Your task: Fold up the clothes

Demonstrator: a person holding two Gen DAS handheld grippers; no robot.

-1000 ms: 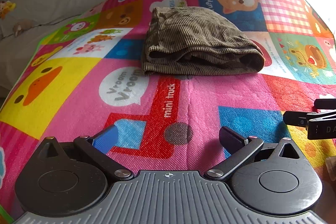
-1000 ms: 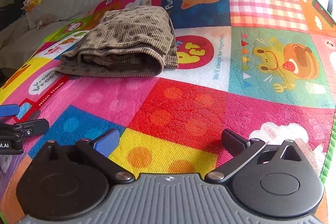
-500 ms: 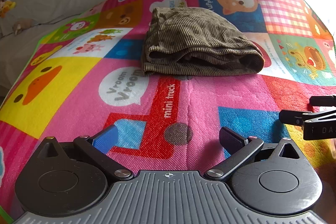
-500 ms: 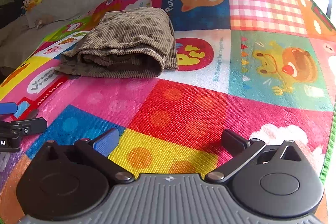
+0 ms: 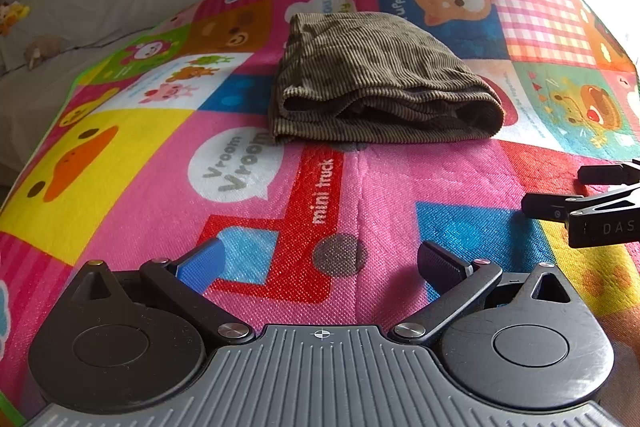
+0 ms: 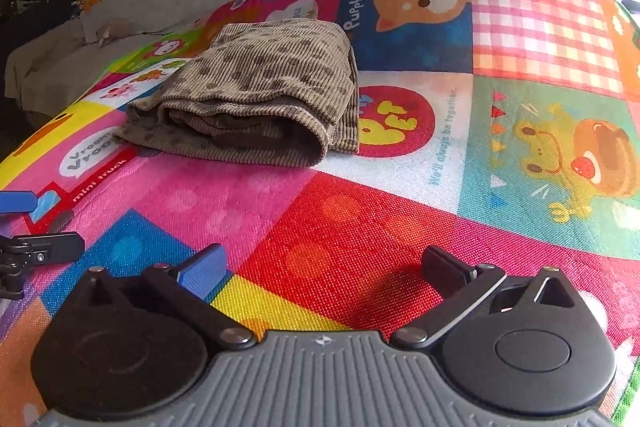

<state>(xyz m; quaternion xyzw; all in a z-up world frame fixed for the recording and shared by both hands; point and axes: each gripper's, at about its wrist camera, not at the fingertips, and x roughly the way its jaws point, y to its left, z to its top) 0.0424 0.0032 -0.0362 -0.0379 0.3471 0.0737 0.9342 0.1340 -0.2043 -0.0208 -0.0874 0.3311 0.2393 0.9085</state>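
A bright cartoon-patterned play mat (image 5: 140, 195) carries the folded brown corduroy garment (image 5: 376, 83), lying flat toward twelve o'clock in the left wrist view, across its pink and white panels.

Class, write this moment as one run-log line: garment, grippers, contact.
garment: brown corduroy garment folded on play mat | left gripper: open, empty | right gripper: open, empty | contact: none

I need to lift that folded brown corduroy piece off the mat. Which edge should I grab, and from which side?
Probably the near edge of the corduroy piece, approached straight ahead and low along the mat. There the layers end in rounded, stacked folds facing both open grippers, left and right. Pinching near each front corner should catch all layers and keep the fold together.
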